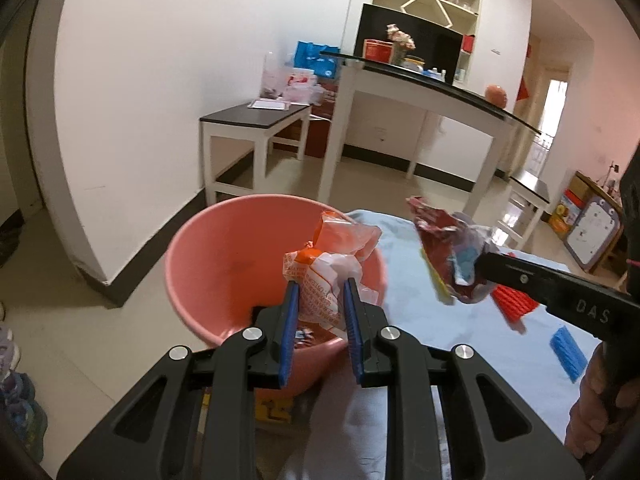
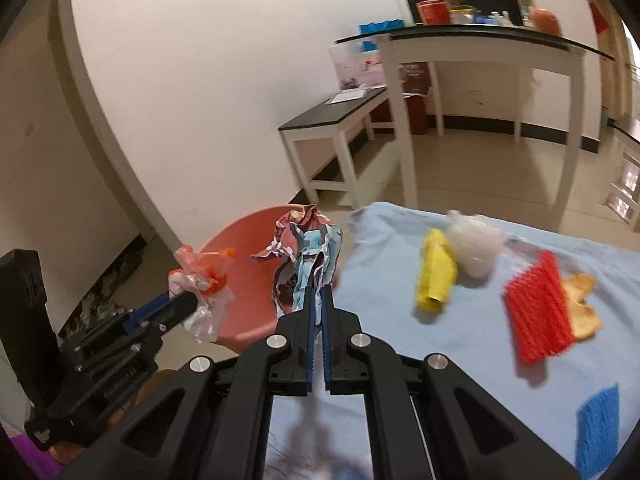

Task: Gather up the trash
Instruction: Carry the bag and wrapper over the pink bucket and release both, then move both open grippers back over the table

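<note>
bucket: pink, on the floor at the left end of the table, open side up; some scraps low inside, too hidden to name.
left gripper: jaws partly apart, blue pads pressed on an orange-and-clear plastic wrapper; wrapper hangs over the bucket's mouth, near its right rim.
left gripper, other view: seen at lower left, same wrapper bunched at its tips, just left of the bucket.
right gripper: jaws nearly together, pinching a crumpled dark-red, white and pale-blue wrapper; wad stands above the tips, in front of the bucket's right rim.
right gripper, left view: comes in from the right, wad over the table edge, beside the bucket and not over it.
table: pale blue cloth on top.
still on cloth, left to right: yellow wrapper, clear plastic wad touching it, red ribbed piece, tan scrap – maybe bread, blurred – partly under the red piece, blue ribbed piece near the right edge.
hand: grips the right gripper's handle at far right.
</note>
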`<move>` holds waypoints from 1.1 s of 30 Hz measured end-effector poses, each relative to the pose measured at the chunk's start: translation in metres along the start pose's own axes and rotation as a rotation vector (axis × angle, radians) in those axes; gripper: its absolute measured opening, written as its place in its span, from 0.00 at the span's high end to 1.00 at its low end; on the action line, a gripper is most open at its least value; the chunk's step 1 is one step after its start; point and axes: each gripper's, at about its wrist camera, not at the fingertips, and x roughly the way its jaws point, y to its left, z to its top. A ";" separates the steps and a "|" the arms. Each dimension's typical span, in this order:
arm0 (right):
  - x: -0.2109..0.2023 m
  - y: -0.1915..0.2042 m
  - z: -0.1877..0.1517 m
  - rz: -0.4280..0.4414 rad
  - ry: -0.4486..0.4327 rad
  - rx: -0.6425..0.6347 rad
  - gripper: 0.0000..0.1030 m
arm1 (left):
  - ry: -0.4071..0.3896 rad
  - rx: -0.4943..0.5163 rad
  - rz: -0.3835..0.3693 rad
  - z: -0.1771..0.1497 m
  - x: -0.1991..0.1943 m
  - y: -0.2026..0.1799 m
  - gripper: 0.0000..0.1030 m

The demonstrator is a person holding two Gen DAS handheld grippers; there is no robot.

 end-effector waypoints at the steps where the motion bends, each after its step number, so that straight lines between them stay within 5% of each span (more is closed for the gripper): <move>1: 0.007 0.005 0.002 0.006 0.009 -0.005 0.97 | -0.003 0.000 0.010 0.000 0.000 0.003 0.78; 24: 0.073 0.031 0.004 0.019 0.098 -0.033 0.94 | 0.063 -0.106 0.103 -0.005 0.031 0.052 0.74; 29: 0.072 0.026 0.005 0.018 0.095 -0.018 0.77 | 0.082 -0.127 0.089 -0.005 0.033 0.056 0.74; 33: 0.068 0.022 0.005 0.017 0.085 -0.002 0.76 | 0.086 -0.126 0.083 -0.005 0.033 0.053 0.74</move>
